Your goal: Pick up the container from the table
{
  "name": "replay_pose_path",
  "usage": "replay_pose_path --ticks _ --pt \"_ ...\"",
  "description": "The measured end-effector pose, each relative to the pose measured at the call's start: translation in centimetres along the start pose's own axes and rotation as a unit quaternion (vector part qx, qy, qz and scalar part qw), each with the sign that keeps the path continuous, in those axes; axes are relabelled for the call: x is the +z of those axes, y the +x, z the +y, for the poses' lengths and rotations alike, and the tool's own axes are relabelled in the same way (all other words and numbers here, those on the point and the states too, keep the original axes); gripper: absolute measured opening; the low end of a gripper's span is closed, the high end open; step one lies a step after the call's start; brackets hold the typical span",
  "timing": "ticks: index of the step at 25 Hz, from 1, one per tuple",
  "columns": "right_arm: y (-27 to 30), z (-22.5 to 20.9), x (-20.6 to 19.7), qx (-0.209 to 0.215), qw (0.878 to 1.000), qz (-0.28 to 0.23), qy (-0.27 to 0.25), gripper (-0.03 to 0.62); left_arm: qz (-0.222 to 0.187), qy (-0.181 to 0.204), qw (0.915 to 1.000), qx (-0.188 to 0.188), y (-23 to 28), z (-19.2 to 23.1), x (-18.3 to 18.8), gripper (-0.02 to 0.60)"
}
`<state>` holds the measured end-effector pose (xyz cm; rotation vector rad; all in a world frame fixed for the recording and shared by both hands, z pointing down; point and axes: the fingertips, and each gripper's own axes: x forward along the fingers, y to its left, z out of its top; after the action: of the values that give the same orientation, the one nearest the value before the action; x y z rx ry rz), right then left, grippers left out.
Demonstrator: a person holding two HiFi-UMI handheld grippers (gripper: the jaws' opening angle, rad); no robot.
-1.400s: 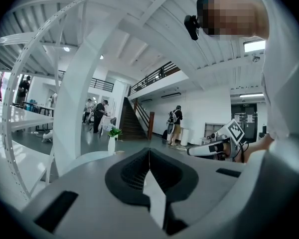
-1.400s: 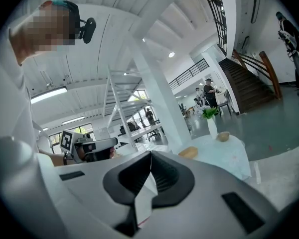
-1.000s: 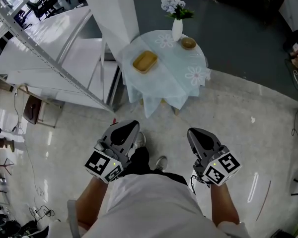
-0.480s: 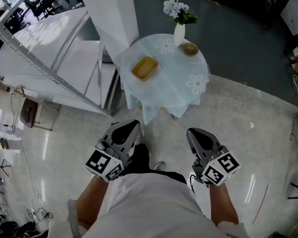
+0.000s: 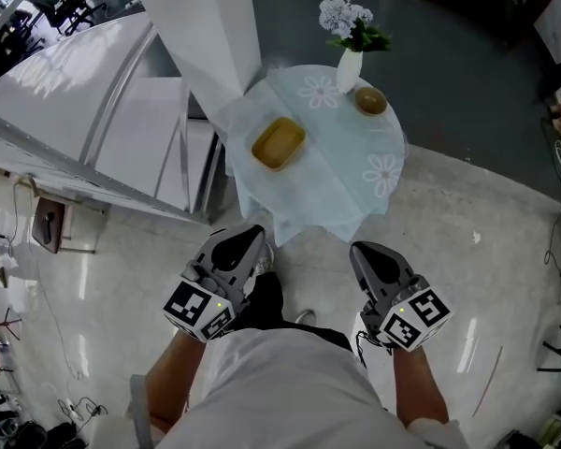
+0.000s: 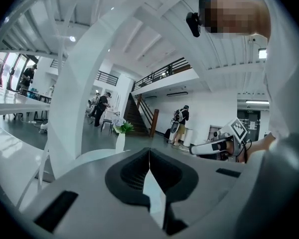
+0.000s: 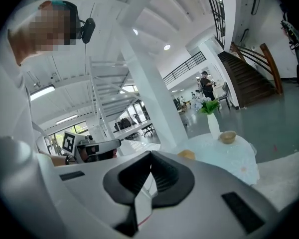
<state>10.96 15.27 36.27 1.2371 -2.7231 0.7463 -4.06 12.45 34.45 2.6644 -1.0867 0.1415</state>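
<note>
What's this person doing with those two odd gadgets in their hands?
A person holds a two-jaw gripper in each hand and faces a small round table draped in a pale cloth. On it sit a yellow container, a white vase of flowers and a small wooden bowl. The left gripper and the right gripper both have their jaws closed and empty. They are held in front of the person's body, short of the table, touching nothing on it.

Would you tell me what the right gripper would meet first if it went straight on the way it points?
Likely the pale tablecloth at its near edge, short of the yellow container; depth is uncertain.
</note>
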Motion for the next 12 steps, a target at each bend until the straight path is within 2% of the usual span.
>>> replay_pose_path --ticks 12 --pt "10.8 -2.9 3.5 -0.026 0.999 0.024 0.017 0.018 0.018 -0.023 0.9995 -0.013 4.7 11.7 1.5 0.021"
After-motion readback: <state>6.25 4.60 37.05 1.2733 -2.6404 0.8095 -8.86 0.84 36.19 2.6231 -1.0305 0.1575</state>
